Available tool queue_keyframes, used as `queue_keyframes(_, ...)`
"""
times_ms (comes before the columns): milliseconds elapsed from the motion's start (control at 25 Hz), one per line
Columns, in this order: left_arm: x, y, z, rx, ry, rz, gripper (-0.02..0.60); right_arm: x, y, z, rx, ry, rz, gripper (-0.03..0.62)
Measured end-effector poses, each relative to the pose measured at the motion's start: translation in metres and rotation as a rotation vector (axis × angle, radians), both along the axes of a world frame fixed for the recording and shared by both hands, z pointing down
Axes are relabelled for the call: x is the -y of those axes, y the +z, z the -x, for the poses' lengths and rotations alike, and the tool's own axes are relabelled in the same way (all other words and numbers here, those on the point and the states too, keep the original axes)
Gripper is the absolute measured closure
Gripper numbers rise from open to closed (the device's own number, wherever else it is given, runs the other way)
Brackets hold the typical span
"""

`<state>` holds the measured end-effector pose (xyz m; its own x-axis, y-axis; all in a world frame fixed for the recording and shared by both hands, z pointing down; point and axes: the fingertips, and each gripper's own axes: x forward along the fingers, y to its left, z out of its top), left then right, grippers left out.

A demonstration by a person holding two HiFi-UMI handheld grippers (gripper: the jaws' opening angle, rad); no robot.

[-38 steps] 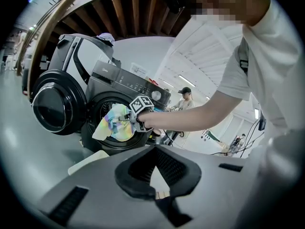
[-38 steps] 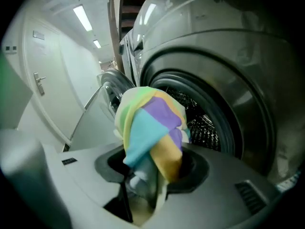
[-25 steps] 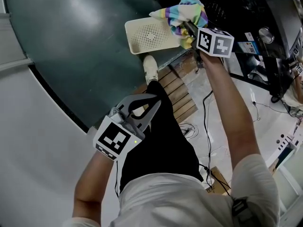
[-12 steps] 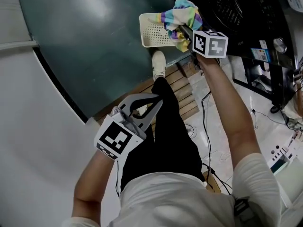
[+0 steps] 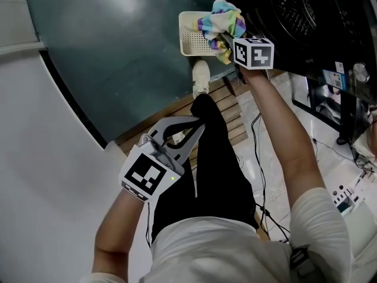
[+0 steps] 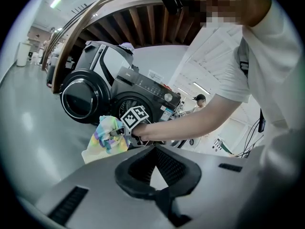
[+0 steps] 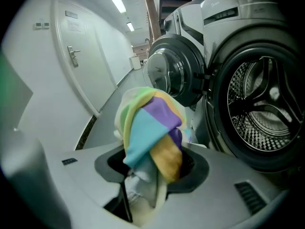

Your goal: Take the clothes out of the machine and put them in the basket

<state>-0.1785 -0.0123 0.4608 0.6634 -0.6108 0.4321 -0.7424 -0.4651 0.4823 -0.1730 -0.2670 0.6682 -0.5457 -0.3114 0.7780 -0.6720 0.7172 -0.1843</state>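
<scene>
My right gripper (image 5: 227,37) is shut on a bunched cloth (image 5: 221,19) of pastel colour blocks and holds it just over the cream perforated basket (image 5: 189,37) on the floor. In the right gripper view the cloth (image 7: 152,128) hangs between the jaws and fills the gap. The open drum of the washing machine (image 7: 259,113) is right beside it. My left gripper (image 5: 197,125) hangs lower by the person's leg, jaws together with nothing in them. From the left gripper view I see the right gripper (image 6: 119,135), the cloth (image 6: 108,132) and the machine (image 6: 138,101) beyond.
The dark machine front (image 5: 300,16) fills the top right. A white shoe (image 5: 201,75) stands on wooden slats (image 5: 224,111) close to the basket. Cables (image 5: 259,175) trail over the white floor. A second machine with its door open (image 7: 174,75) stands further back.
My right gripper has carried the cloth downward and further over the basket. The left gripper has hardly shifted in the picture.
</scene>
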Motion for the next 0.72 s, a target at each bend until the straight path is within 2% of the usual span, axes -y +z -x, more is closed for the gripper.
queue_keyframes(200,0.017,0.011,0.007,0.017,0.009,0.000,0.586,0.005,0.044,0.004,-0.039,-0.026,0.021,0.391)
queue_keyframes(720,0.059,0.076,0.020,-0.019,-0.012,0.068,0.586,0.023,0.180,0.016,-0.127,-0.092,0.096,0.390)
